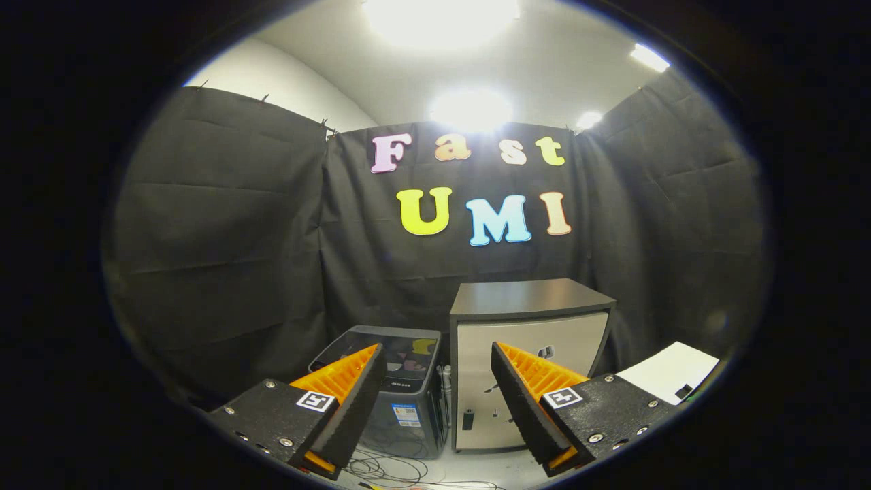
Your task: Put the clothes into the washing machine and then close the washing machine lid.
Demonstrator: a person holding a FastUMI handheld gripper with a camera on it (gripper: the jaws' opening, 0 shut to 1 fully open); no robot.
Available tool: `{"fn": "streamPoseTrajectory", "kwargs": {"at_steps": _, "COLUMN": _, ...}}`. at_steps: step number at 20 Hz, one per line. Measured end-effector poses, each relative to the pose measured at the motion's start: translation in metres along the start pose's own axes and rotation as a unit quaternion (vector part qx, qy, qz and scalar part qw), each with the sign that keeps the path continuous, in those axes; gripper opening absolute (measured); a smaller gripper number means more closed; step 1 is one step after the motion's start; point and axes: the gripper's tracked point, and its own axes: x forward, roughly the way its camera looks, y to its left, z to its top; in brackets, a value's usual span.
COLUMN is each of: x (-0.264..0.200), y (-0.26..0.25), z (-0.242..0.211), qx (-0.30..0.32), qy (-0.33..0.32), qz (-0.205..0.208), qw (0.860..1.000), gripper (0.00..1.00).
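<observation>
Beyond the left jaw we see the washing machine (398, 395), a small dark top-loading unit standing on the floor against the booth's black cloth wall. Its glossy lid (391, 354) lies flat across the top, so the drum is covered; coloured shapes show on the lid, and we cannot tell whether they are reflections or laundry seen through it. We see no clothes outside the machine. A shut lid with no garment in sight fits two stages: the laundry is already inside and the lid has been lowered, or the laundry is somewhere the camera does not reach and the machine awaits opening. We cannot settle which.

We hold the gripper (435, 401) well back from the machine, with the jaws wide apart and nothing between them. That stand-off keeps the whole machine in view.

Beyond the right jaw, just beside the washing machine, stands a cabinet (531, 340) with a dark top and a pale front. Cables (388, 469) trail on the floor ahead of the jaws, below the machine. A white sheet (670, 371) lies beyond the right jaw's outer side.
</observation>
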Motion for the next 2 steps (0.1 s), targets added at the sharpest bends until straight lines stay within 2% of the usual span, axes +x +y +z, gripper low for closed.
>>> {"fn": "streamPoseTrajectory", "kwargs": {"at_steps": 2, "x": -0.0028, "y": 0.0014, "z": -0.0005, "qx": 0.008, "qy": -0.001, "qz": 0.000, "qw": 1.000, "gripper": 0.95}}
